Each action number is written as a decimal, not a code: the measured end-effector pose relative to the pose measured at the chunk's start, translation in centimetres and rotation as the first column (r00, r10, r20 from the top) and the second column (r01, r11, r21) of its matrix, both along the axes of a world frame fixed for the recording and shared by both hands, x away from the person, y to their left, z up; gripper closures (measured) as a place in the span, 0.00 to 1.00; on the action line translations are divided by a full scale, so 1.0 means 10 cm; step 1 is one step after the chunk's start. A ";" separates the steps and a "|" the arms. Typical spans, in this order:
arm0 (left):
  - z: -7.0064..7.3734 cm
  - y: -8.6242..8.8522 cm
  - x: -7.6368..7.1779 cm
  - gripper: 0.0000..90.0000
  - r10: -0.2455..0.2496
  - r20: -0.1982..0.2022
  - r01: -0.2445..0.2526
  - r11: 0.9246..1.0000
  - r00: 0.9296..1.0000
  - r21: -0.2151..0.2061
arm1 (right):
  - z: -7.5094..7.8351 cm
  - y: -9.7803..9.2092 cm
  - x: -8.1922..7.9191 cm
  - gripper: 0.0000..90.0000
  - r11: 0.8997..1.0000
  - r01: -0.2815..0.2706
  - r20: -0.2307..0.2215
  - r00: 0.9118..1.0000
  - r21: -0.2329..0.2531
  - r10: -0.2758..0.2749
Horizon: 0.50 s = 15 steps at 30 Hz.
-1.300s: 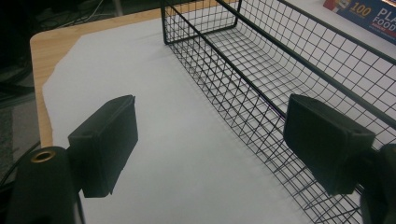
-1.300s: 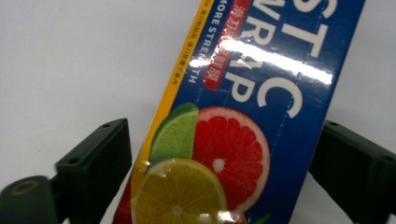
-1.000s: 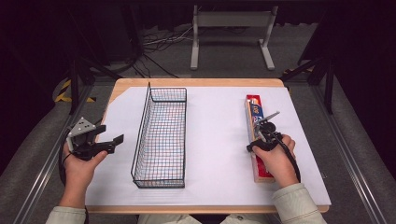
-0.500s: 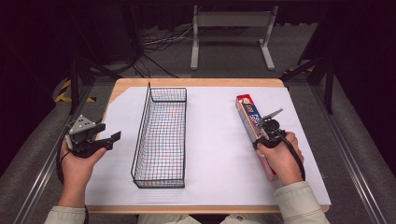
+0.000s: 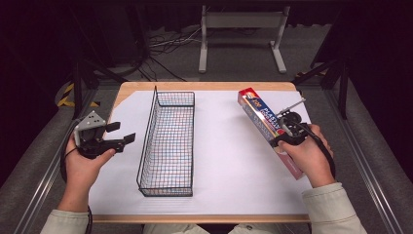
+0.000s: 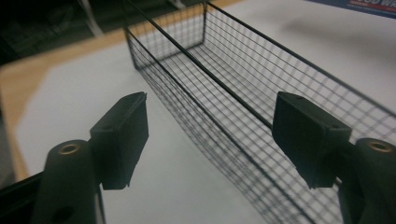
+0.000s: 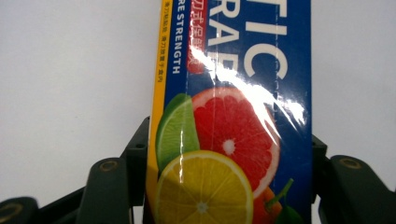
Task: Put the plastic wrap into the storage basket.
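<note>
A long blue plastic-wrap box [image 5: 259, 115] printed with citrus fruit angles across the right side of the white sheet, its far end pointing up-left. My right gripper [image 5: 285, 129] is shut on its near half. In the right gripper view the box [image 7: 236, 88] runs up between the two jaws of the right gripper [image 7: 229, 163], which press on its sides. A black wire basket [image 5: 168, 141], long and with nothing inside, stands left of centre. My left gripper [image 5: 124, 132] is open just left of the basket. The left gripper [image 6: 210, 130] frames the basket's near wall [image 6: 243, 93] without touching it.
A white sheet [image 5: 224, 161] covers most of the wooden table [image 5: 204, 87]. A white metal stand [image 5: 241, 29] and cables lie on the floor beyond the far edge. Metal rails run along both sides of the table.
The box has turned from lying straight along the right edge to an angle, its far end swinging left. My right hand has shifted slightly with it. The left gripper has barely moved.
</note>
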<state>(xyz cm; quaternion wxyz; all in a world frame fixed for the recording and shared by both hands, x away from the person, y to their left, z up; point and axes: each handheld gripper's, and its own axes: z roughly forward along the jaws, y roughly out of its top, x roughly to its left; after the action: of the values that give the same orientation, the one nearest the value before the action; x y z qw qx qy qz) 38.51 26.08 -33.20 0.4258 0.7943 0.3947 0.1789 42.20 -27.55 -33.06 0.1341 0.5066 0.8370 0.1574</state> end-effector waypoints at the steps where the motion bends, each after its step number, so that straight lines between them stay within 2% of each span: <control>1: 0.02 -0.04 0.01 0.22 -0.002 0.006 0.001 1.000 1.000 0.029 | 0.04 0.00 -0.01 0.47 1.000 -0.016 -0.004 1.000 0.008 0.016; 3: 0.06 -0.10 0.02 0.21 -0.026 -0.002 0.026 0.998 1.000 0.059 | 0.12 0.01 -0.02 0.47 0.999 -0.045 -0.013 0.999 0.025 0.045; 4: 0.08 -0.13 0.02 0.20 -0.043 -0.005 0.044 0.997 0.999 0.059 | 0.18 0.03 -0.03 0.47 0.997 -0.072 -0.015 0.997 0.033 0.073; 6: 0.13 -0.20 0.02 0.21 -0.101 -0.021 0.103 0.993 0.995 0.055 | 0.22 0.04 -0.04 0.47 0.996 -0.086 -0.015 0.996 0.033 0.087; 7: 0.18 -0.26 0.02 0.13 -0.159 -0.041 0.162 0.984 0.986 0.069 | 0.29 0.06 -0.04 0.47 0.993 -0.110 -0.022 0.994 0.036 0.111; 8: 0.18 -0.26 0.02 0.12 -0.159 -0.041 0.162 0.984 0.986 0.069 | 0.29 0.06 -0.04 0.47 0.993 -0.110 -0.022 0.994 0.036 0.111; 9: 0.23 -0.32 0.02 0.11 -0.213 -0.047 0.216 0.974 0.976 0.065 | 0.36 0.08 -0.05 0.47 0.989 -0.145 -0.025 0.989 0.041 0.146; 10: 0.23 -0.32 0.02 0.10 -0.213 -0.047 0.216 0.974 0.976 0.065 | 0.39 0.09 -0.05 0.47 0.986 -0.163 -0.026 0.986 0.046 0.164; 11: 0.29 -0.39 0.03 0.09 -0.238 -0.052 0.241 0.969 0.970 0.051 | 0.43 0.10 -0.06 0.47 0.982 -0.185 -0.025 0.982 0.049 0.186; 12: 0.29 -0.39 0.03 0.09 -0.238 -0.052 0.241 0.969 0.970 0.051 | 0.43 0.10 -0.06 0.47 0.982 -0.185 -0.025 0.982 0.049 0.186; 13: 0.32 -0.44 0.03 0.09 -0.258 -0.058 0.261 0.964 0.964 0.056 | 0.46 0.12 -0.07 0.47 0.979 -0.200 -0.024 0.979 0.048 0.201; 14: 0.35 -0.48 0.02 0.10 -0.307 -0.056 0.311 0.947 0.950 0.080 | 0.50 0.14 -0.08 0.47 0.974 -0.221 -0.024 0.975 0.042 0.222; 15: 0.36 -0.51 0.01 0.13 -0.334 -0.049 0.338 0.937 0.941 0.086 | 0.53 0.17 -0.10 0.47 0.969 -0.246 -0.017 0.969 0.036 0.247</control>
<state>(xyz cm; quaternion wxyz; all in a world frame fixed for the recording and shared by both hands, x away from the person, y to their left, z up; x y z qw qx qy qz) 38.65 20.97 -29.56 0.4056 0.8720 0.2517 0.1084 41.21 -25.88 -27.71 0.0959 0.4027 0.8921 0.1814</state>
